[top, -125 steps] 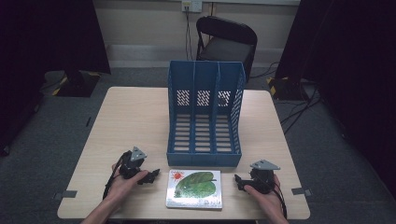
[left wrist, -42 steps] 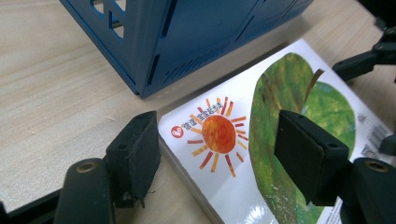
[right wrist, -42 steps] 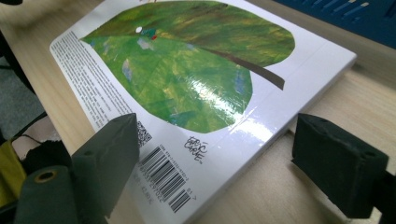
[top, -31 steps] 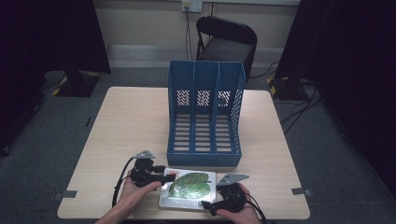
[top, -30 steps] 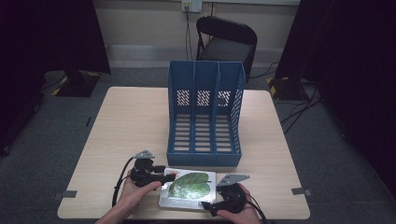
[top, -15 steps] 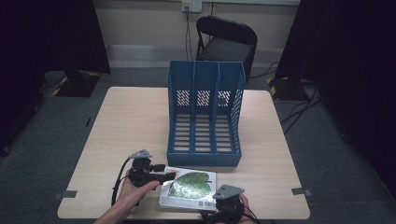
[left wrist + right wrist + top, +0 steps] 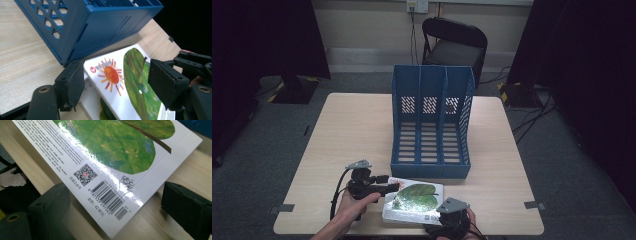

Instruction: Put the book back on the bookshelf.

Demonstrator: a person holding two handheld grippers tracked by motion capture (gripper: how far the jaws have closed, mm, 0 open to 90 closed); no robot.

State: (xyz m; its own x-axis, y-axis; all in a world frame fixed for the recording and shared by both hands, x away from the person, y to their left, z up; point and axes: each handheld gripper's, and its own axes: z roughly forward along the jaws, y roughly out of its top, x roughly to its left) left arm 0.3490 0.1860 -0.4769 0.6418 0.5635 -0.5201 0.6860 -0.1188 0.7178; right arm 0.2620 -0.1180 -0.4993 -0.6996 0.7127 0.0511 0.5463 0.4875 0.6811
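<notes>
1. The book (image 7: 413, 202) lies on the table (image 7: 352, 130), just in front of the blue rack (image 7: 432, 125).
2. Its cover shows a green leaf and an orange sun. I can read a barcode, "42.80", and a square code.
3. My left gripper (image 7: 117, 82) grips the book's sun corner, lifting it.
4. My right gripper (image 7: 117, 202) has just been opening; its jaws stand open around the barcode corner.

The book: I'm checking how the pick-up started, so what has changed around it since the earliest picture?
Both claws came in from the sides to the book. The left claw now sits at its left edge, lifting that side off the table. The right claw slid to the near right corner; its jaws have just been opening and now straddle that corner without pressing. The blue file rack and the chair stayed put.
</notes>
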